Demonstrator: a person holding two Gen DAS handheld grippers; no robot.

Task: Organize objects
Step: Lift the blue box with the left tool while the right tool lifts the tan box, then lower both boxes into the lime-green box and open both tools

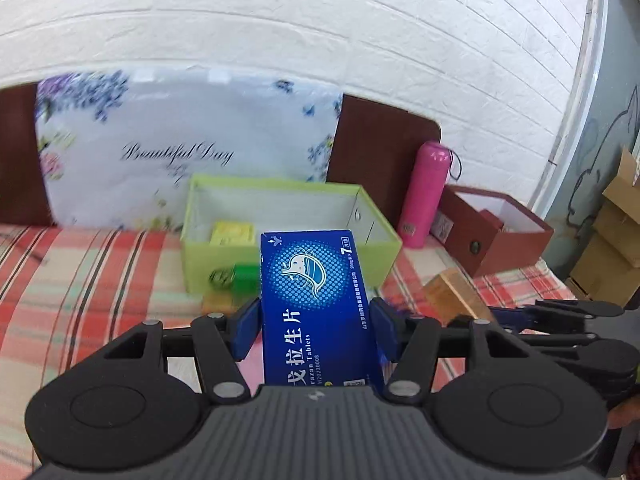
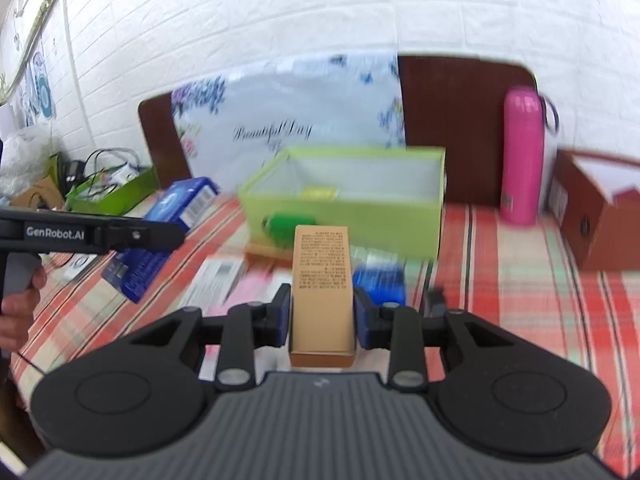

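White brick wall [image 1: 280, 20] rises behind a bed with a red plaid sheet [image 1: 80, 272] and a floral pillow [image 1: 180, 140]. Left tool [image 1: 316, 320] is clamped on a blue tablet box [image 1: 316, 300], right tool [image 2: 322, 312] on a tan carton [image 2: 322, 280], both held above the sheet before a green open box [image 1: 376, 256]. Beside it stand a pink flask [image 1: 424, 192] and a brown box [image 1: 500, 252].

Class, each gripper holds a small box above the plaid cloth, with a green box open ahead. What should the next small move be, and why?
Probably carry both forward over the green box. The left gripper clamps the blue tablet box and the right gripper the tan carton, both clear of the cloth. The green box stands open just ahead, with a yellow packet already inside.
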